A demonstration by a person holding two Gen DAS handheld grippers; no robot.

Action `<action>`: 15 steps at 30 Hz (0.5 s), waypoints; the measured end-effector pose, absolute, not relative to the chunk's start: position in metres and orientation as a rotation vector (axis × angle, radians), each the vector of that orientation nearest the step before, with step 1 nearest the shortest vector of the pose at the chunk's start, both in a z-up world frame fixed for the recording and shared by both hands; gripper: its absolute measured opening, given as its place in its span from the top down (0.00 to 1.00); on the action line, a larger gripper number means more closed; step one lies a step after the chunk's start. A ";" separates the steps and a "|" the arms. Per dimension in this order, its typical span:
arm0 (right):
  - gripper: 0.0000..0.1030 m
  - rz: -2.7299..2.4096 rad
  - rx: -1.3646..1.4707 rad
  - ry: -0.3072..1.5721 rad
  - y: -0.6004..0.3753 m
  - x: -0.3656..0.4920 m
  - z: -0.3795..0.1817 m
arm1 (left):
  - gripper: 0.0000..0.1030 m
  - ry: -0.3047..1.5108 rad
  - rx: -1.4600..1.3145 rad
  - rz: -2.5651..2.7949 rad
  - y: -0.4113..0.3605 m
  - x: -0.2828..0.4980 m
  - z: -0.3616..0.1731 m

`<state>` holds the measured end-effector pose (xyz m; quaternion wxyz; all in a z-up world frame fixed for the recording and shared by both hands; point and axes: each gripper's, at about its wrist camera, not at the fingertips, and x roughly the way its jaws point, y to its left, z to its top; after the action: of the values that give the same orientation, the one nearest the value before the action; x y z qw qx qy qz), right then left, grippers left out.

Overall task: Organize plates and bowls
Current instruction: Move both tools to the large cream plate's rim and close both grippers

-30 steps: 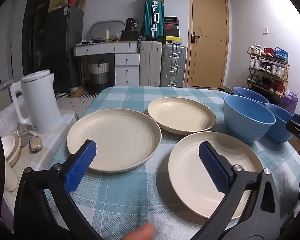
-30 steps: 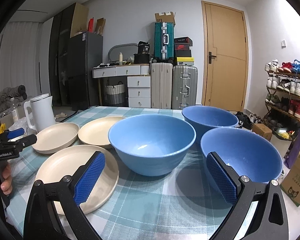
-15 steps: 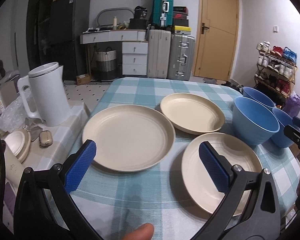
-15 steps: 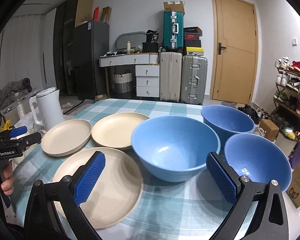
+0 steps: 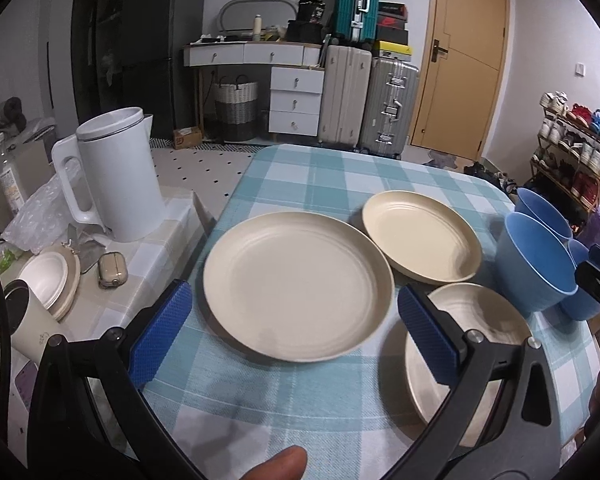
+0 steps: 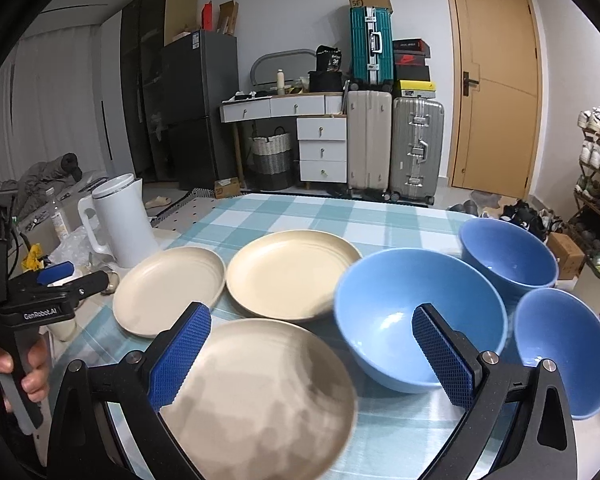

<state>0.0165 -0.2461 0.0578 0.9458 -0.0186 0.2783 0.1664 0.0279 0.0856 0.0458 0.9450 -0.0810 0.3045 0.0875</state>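
- Now both the left gripper point(image 5: 294, 342) and right gripper point(image 6: 312, 356) hang spread wide, gripping nothing.
- Three cream plates point(image 5: 298, 286) lie separately on the checked tablecloth point(image 5: 332, 176), three blue bowls point(image 6: 418, 316) just beside.
- White kettle point(image 5: 114, 178) stands leftward.

left gripper point(image 5: 294, 338): black frame, blue textured pads, silver screws | right gripper point(image 6: 310, 354): same | "GenRobot.AI" marking
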 end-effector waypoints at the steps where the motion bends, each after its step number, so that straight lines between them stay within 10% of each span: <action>1: 0.00 0.343 -0.039 0.568 -0.242 0.018 0.059 | 0.00 0.621 -0.171 0.181 0.087 0.029 0.046; 15: 0.00 0.389 -0.075 0.620 -0.187 0.053 0.056 | 0.00 0.693 -0.225 0.219 0.126 0.074 0.030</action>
<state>0.0532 -0.1866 0.0560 0.9330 -0.0368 0.3032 0.1902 0.0739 0.1264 0.0301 0.9286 -0.1097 0.3381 0.1069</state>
